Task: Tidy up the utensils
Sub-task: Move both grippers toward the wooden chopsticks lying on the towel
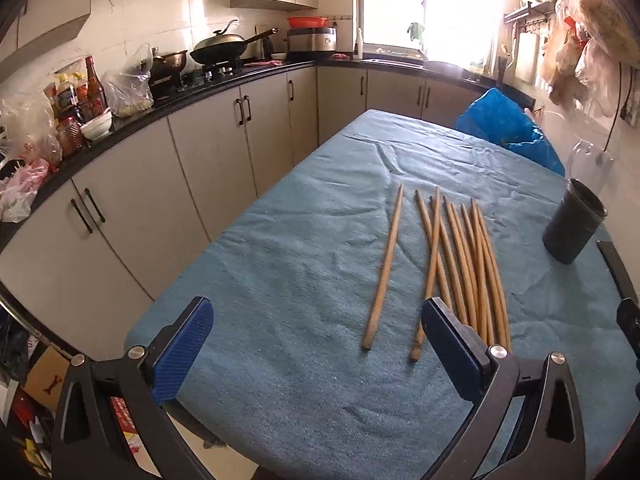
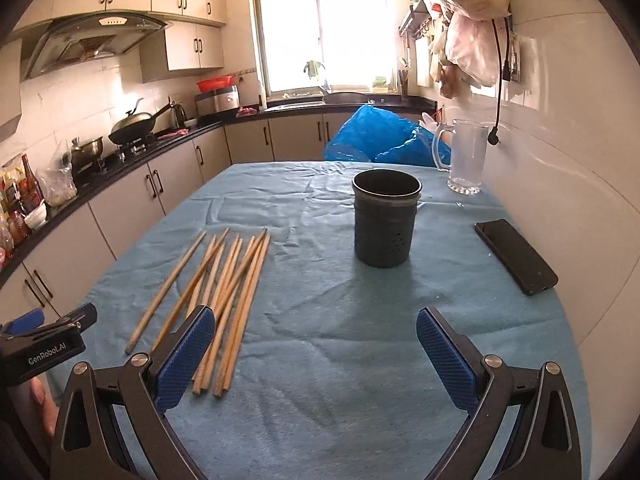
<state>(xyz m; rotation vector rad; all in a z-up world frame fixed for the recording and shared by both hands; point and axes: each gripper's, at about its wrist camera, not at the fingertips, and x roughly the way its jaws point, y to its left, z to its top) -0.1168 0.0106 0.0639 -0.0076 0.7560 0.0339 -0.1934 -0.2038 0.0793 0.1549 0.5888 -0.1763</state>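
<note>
Several wooden chopsticks (image 1: pixel 460 264) lie loose on the blue-cloth table (image 1: pixel 304 264); they also show in the right wrist view (image 2: pixel 228 288), left of centre. One chopstick (image 1: pixel 385 268) lies apart to the left of the bunch. A dark cylindrical utensil holder (image 2: pixel 386 220) stands upright and empty beyond them, also at the right edge of the left wrist view (image 1: pixel 574 226). My left gripper (image 1: pixel 316 344) is open and empty, near the chopsticks' near ends. My right gripper (image 2: pixel 314 352) is open and empty, in front of the holder.
A black phone (image 2: pixel 516 256) lies at the table's right, near the wall. A glass pitcher (image 2: pixel 466 156) and a blue plastic bag (image 2: pixel 376 136) sit at the far end. Kitchen cabinets and a cluttered counter (image 1: pixel 132 108) run along the left.
</note>
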